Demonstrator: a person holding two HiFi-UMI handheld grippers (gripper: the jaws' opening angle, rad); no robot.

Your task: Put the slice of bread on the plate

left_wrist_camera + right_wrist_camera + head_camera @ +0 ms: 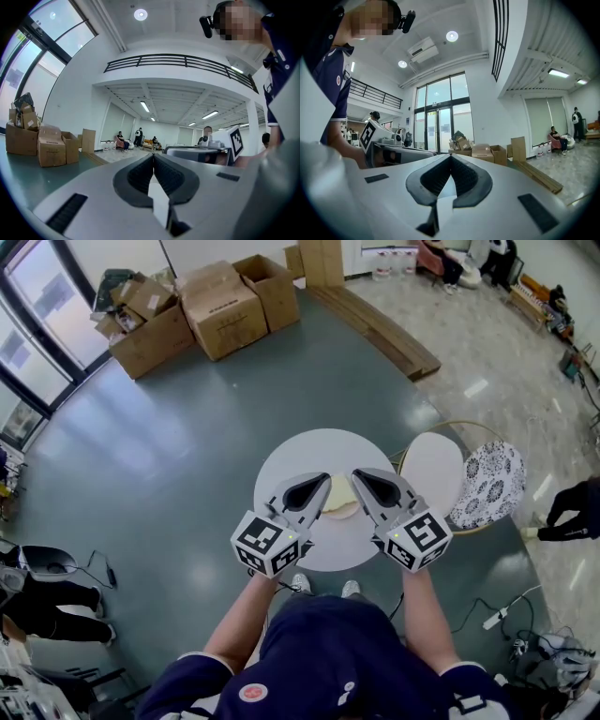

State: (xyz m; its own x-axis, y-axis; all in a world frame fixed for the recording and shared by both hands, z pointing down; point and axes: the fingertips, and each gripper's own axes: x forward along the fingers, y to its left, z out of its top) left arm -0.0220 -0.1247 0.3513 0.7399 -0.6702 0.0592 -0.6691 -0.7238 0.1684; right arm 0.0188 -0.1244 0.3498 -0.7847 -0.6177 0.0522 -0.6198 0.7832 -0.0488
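Inspection of the work area: a person stands at a round white table (pixel 305 451), holding the left gripper (pixel 325 478) and right gripper (pixel 357 473) side by side above its near half, both pointing level and away from the body, tips angled toward each other and close but apart. Left gripper: its own view shows the ribbed pads (pixel 140 176) meeting at the tip, jaws fully closed, nothing between them. Right gripper: its own view shows the same, pads (pixel 464 176) touching at the tip, closed on nothing. Neither tool carries a load. The bread (pixel 339 506) lies on the table, seen from the head view in the gap between the two grippers and partly covered by their jaws; a pale face and a tan edge show. Whether a plate lies under it cannot be told, since that part of the table is hidden or too pale to separate. Surroundings: cardboard boxes (pixel 220 304) stacked on the grey-green floor well beyond the table, long wooden planks (pixel 375 326) lying near the tiled area, and a chair with a patterned cushion (pixel 489 486) just beside the table on the person's right. A power strip (pixel 494 619) lies on the floor near the person's right side
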